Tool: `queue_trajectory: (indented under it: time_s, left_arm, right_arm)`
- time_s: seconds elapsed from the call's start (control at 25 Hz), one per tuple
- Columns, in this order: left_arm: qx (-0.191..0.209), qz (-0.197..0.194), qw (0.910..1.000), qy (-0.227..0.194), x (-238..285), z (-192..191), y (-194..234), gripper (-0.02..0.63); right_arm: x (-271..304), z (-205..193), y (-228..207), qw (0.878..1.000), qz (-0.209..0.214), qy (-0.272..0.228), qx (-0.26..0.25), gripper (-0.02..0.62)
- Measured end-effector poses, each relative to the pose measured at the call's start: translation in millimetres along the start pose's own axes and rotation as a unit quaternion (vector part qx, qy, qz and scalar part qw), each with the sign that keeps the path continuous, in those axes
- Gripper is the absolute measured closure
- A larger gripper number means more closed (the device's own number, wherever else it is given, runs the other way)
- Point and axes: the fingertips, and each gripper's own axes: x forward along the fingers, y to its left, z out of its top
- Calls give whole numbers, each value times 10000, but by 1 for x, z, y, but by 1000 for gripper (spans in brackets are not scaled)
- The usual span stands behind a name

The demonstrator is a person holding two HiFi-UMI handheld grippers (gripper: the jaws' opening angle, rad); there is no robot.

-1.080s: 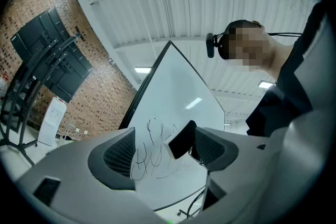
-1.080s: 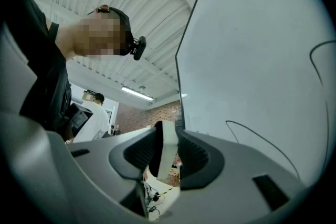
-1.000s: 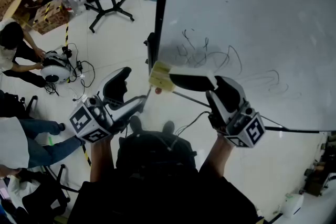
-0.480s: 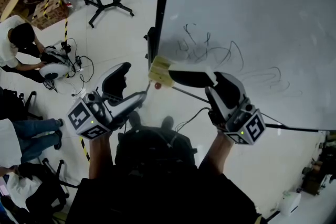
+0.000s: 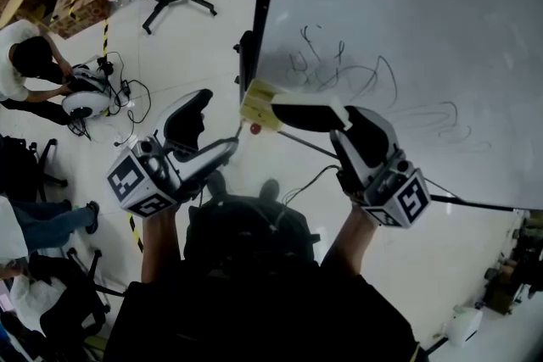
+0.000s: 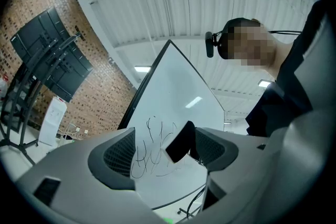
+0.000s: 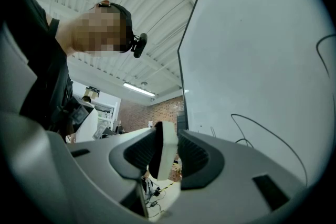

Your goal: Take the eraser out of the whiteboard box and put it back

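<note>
at the whiteboard (image 5: pixel 407 13), right gripper (image 5: pixel 339 121) clamped on eraser (image 5: pixel 297 116) beside yellow box (image 5: pixel 259 106), left gripper (image 5: pixel 216 125) spread, empty

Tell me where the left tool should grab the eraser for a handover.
The free end of the eraser, pinched across its thin dimension, coming from the left. The right tool clamps the other end, so the long black slab juts towards the open left tool.

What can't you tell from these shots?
The inside of the yellow box: head view, seen from outside only, the eraser in the right tool overlapping its edge.
The small red thing under the box: head view, too small to name.
The scribbles on the whiteboard: every view, too thin to read.
</note>
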Motion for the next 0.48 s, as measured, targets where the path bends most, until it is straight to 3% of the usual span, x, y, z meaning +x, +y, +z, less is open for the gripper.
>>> queue_trajectory:
  time_s: [0.48]
  left_arm:
    - [-96, -51, 9999, -86, 2, 3, 0, 255]
  right_arm:
    - [8, -8, 0, 9998, -5, 219, -6, 448]
